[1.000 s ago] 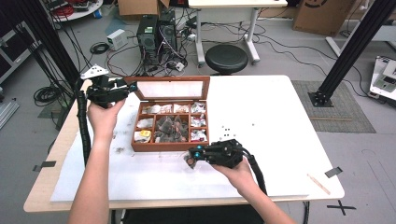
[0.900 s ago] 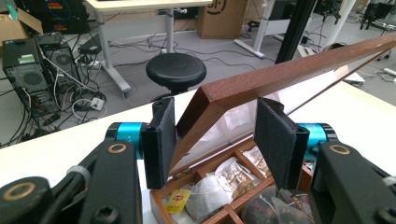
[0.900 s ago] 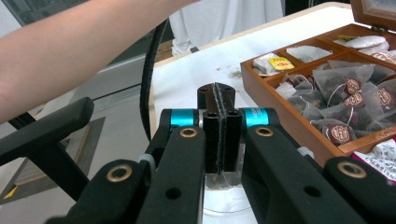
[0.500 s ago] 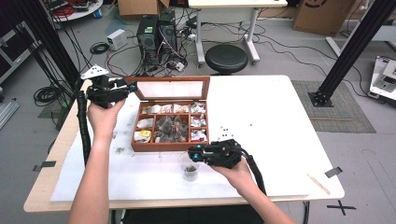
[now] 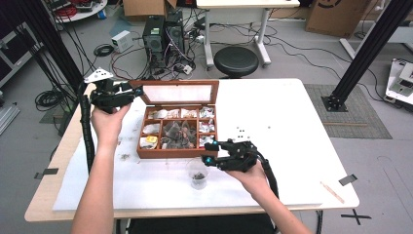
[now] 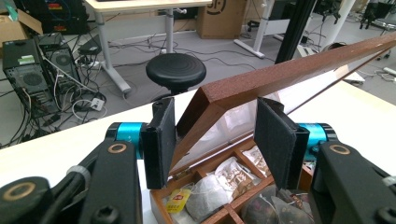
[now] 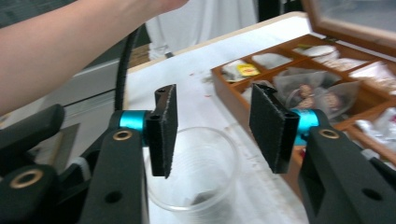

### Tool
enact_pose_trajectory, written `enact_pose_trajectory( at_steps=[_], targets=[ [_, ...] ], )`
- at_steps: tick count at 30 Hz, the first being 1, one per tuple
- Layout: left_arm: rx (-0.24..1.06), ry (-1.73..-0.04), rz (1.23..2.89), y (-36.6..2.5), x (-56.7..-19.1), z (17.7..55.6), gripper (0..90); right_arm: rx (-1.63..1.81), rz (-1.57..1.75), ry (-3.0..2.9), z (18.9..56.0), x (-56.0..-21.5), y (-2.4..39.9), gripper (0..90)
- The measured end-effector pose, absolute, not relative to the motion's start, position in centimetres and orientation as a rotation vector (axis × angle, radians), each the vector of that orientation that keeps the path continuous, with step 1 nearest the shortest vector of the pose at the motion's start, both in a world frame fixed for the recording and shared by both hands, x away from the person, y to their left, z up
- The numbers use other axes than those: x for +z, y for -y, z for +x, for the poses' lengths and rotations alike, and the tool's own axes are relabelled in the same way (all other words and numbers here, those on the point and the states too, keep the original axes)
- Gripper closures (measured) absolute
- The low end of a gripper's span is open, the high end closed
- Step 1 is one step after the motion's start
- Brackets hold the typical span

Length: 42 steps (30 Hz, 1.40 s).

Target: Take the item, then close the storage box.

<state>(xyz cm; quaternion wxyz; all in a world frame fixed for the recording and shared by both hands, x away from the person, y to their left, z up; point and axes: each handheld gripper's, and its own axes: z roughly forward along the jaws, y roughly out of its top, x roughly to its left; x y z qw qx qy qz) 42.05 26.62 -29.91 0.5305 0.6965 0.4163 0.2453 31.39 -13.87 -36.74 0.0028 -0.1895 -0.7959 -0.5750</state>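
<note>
The left hand-held gripper (image 5: 130, 92) pinches the corner of the raised wooden lid with a clear pane (image 6: 280, 77), holding open the brown wooden box of tea bags (image 5: 178, 131) on the white surface (image 5: 292, 126). The right hand-held gripper (image 5: 210, 152) hangs just above the clear plastic cup (image 7: 198, 175) in front of the box; its jaws have just been opening and stand spread, nothing between them. Something dark lies in the cup.

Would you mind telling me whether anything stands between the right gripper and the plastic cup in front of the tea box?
Nothing visible does. The right gripper has just been opening, and the clear plastic cup sits on the table directly below its parted jaws, with the wooden tea box off to the side.
</note>
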Motion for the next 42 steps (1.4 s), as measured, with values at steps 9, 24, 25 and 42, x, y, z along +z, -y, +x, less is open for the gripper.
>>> enact_pose_trajectory(
  at_steps=[9, 24, 25, 42],
  targets=[
    [0.586, -0.995, 1.662, -26.6, -29.9, 42.0, 48.8, -1.868, -0.681, 2.570, 31.8, -36.3, 15.3, 42.2],
    [0.588, -0.997, 1.661, -26.5, -29.9, 41.9, 48.5, -1.984, -0.885, 2.597, 32.6, -35.9, 18.3, 30.0],
    [0.589, -0.998, 1.661, -26.5, -29.9, 41.9, 48.5, -1.984, -0.896, 2.598, 32.6, -35.9, 18.4, 30.0],
    [0.587, -0.999, 1.658, -26.5, -30.0, 42.0, 47.1, -2.033, -1.002, 2.569, 33.0, -35.9, 20.2, 30.1]
  ],
)
